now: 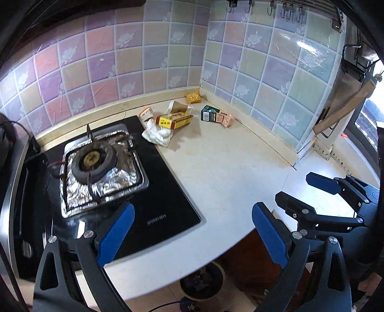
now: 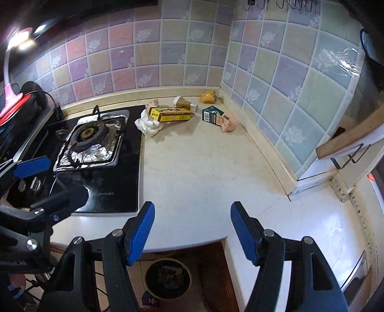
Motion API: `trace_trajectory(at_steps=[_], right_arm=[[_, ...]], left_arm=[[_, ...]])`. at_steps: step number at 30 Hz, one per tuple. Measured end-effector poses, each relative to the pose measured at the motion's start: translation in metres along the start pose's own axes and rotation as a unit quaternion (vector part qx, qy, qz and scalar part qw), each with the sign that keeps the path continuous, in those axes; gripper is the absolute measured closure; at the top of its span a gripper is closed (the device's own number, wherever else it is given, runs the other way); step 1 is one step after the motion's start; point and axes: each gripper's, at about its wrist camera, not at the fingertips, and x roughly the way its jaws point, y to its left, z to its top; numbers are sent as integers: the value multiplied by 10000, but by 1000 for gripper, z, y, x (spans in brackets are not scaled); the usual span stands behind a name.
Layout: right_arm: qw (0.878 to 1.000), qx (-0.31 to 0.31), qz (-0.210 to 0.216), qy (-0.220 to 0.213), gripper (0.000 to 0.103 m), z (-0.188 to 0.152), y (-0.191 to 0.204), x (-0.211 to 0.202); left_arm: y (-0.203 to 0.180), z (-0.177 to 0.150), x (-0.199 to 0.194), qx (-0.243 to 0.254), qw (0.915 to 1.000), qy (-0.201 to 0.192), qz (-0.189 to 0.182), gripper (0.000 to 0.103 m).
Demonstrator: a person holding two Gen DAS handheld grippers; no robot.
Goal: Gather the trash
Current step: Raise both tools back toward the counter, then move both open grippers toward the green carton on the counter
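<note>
Trash lies in the far corner of the pale countertop (image 2: 192, 168): a yellow box (image 1: 174, 120) (image 2: 171, 114) on a crumpled white tissue (image 1: 157, 135) (image 2: 147, 126), a tipped paper cup (image 2: 184, 103), a yellow packet (image 2: 207, 97), a green box (image 2: 211, 114) and a pink wrapper (image 2: 226, 124). My left gripper (image 1: 193, 235) (image 2: 48, 182) hovers open over the stove's near corner, holding nothing. To its right, over the counter's front edge, my right gripper (image 2: 193, 234) (image 1: 309, 194) is open and empty too. A round bin (image 2: 190, 276) stands on the floor below.
A black gas stove (image 1: 168, 204) with a foil-lined burner (image 1: 100, 168) fills the counter's left part. Tiled walls close the back and right sides. Hooks hang on a rail (image 1: 285, 9) above. A wooden cabinet front (image 1: 252, 264) lies under the counter edge.
</note>
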Motion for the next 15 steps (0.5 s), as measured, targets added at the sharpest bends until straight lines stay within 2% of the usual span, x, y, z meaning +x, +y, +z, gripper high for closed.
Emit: trace_trajectory(at_steps=[8,11,15], right_arm=[[9996,46,-230,155,37,31,-1,30],[9996,36,-129,249,37,46,-8,43],[9992,-27,215,334,37,72,-23,69]], left_arm=[[19,44,32,151,9998,-40,-121,5],[21,60,43,249,9996,-85,-97,5],[22,87,64,371,9993,15,-68,5]])
